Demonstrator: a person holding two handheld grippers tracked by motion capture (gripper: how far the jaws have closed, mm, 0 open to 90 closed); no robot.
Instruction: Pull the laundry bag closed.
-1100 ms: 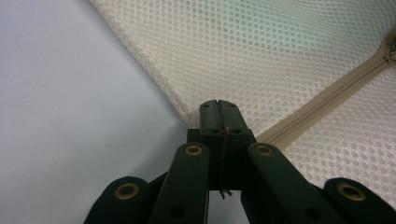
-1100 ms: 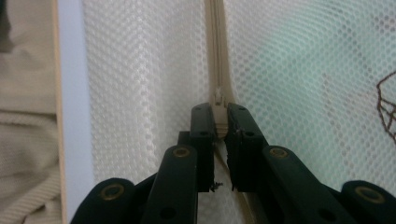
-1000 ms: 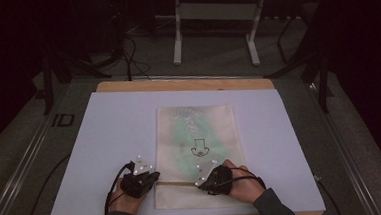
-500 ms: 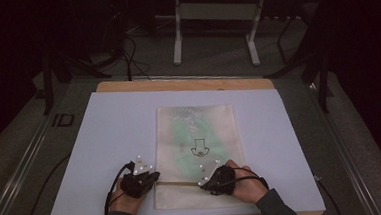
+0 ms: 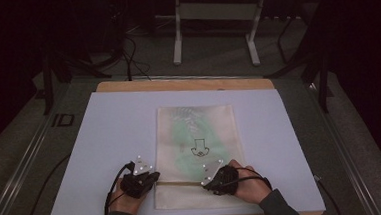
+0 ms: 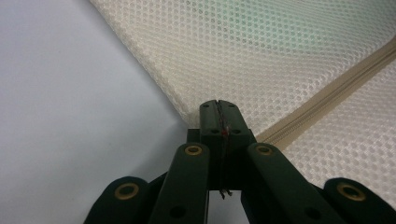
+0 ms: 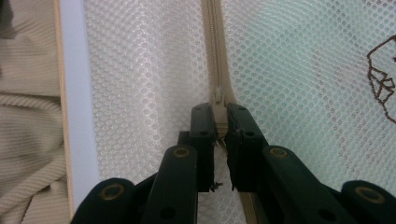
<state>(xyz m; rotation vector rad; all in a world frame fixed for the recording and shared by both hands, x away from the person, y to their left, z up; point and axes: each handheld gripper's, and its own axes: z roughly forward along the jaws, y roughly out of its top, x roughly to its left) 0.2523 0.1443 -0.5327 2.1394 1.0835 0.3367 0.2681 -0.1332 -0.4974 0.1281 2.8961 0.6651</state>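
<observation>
A cream mesh bag [image 5: 194, 127] with a small dark drawing [image 5: 199, 148] lies flat on the white board [image 5: 105, 142]. Its beige zipper [image 5: 178, 182] runs across near the front edge. My left gripper [image 5: 153, 178] is shut on the bag's left edge at the zipper's end; its closed jaws [image 6: 219, 105] pinch the mesh [image 6: 261, 56] beside the zipper [image 6: 327, 88]. My right gripper [image 5: 205, 181] is on the zipper farther right, its jaws [image 7: 219, 106] shut on the zipper pull [image 7: 218, 97] over the mesh [image 7: 299, 70].
The board rests on a wooden table [image 5: 177, 83], whose front edge [image 7: 57, 93] lies close to the person's ribbed sleeve [image 7: 23, 116]. Beyond the table stand a metal frame [image 5: 213, 16] and floor cables [image 5: 130, 56]. Bare board lies on both sides of the bag.
The right hand has edged slightly to the right along the zipper. The left gripper has stayed at the bag's left edge.
</observation>
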